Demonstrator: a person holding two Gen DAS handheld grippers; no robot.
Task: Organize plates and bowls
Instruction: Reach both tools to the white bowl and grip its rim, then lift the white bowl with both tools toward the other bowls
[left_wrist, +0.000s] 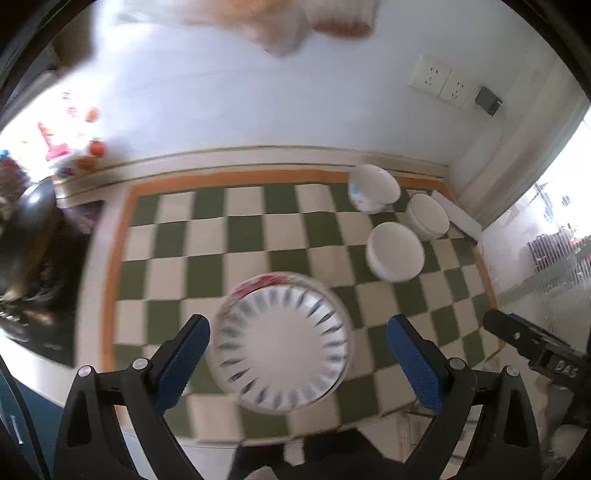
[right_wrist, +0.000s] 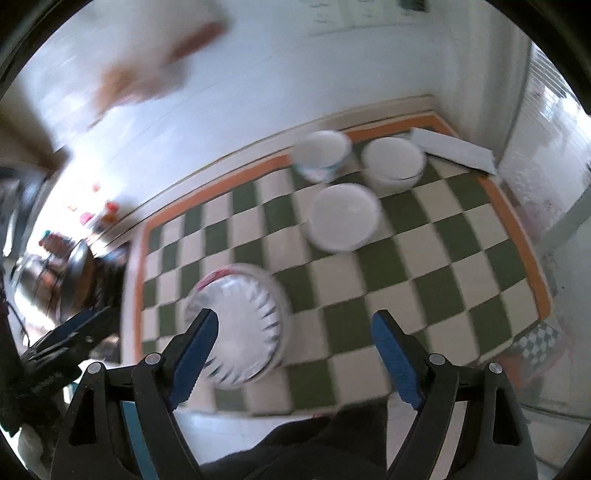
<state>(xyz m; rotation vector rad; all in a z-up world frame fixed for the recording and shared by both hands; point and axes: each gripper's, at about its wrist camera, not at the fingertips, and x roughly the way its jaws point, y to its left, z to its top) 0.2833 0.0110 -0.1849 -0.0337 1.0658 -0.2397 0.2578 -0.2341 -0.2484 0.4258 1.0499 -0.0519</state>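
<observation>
A stack of patterned plates (left_wrist: 282, 341) with blue rays, one red-patterned underneath, lies on the green-and-white checked mat (left_wrist: 236, 236). My left gripper (left_wrist: 297, 341) is open above it, the stack between its blue fingers. My right gripper (right_wrist: 295, 341) is open and empty to the right of the same stack (right_wrist: 243, 321). Further back are a plain white plate (left_wrist: 395, 253), a white bowl stack (left_wrist: 428, 216) and a painted bowl (left_wrist: 373, 188). They also show in the right wrist view: plate (right_wrist: 343, 218), bowl stack (right_wrist: 393, 162), painted bowl (right_wrist: 321, 155).
A flat white box (right_wrist: 454, 149) lies in the back right corner by the wall. A dark wok (left_wrist: 33, 229) and a stove sit left of the mat. Wall sockets (left_wrist: 441, 81) are above. A window is on the right.
</observation>
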